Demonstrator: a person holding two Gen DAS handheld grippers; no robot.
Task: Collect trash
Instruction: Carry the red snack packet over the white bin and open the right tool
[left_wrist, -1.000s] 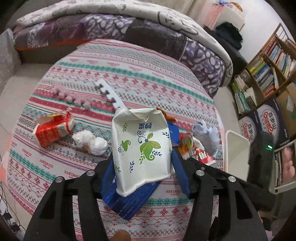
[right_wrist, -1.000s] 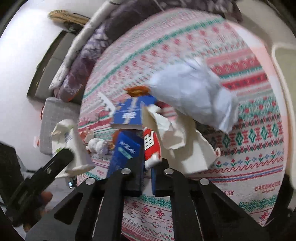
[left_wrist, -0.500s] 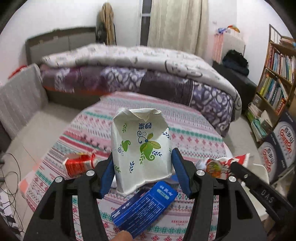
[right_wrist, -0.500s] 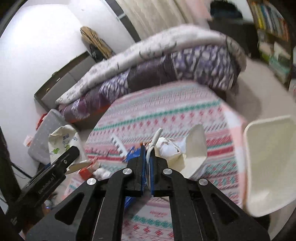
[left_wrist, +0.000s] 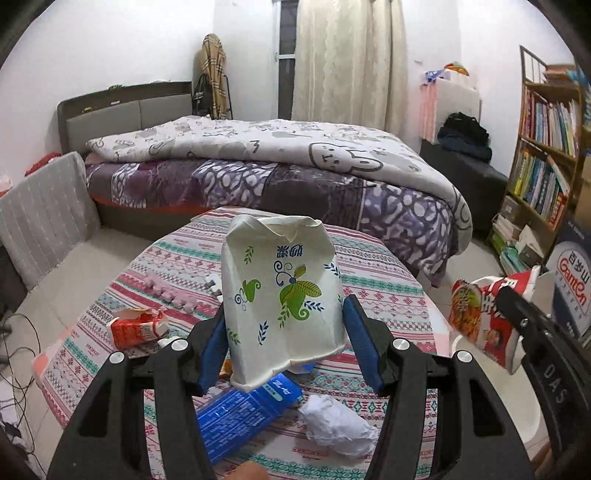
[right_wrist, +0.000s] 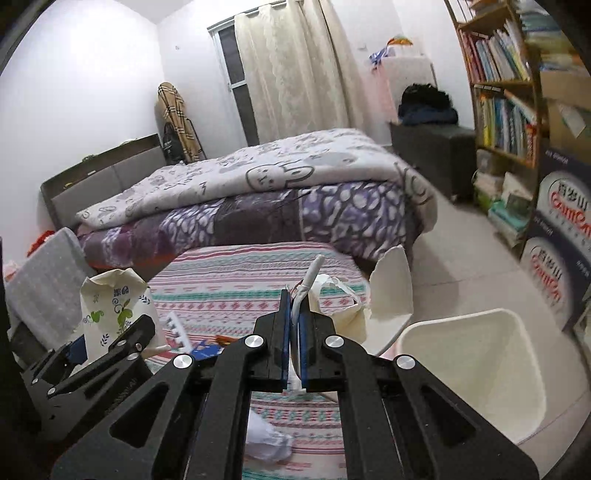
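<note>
Above tablecloth (left_wrist: 369, 266), bag (left_wrist: 280, 299) between jaws

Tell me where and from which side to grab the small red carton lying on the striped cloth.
Grip the red carton across its long flat sides at mid-body, coming down from above. It lies on its side on the striped cloth, and its torn open end would probably crumple, so the intact middle looks like the firmer hold.

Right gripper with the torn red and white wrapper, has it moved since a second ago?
Yes. The right gripper, shut on the torn red and white wrapper, has lifted off the striped patterned tablecloth and now sits beside the cream plastic bin.
</note>
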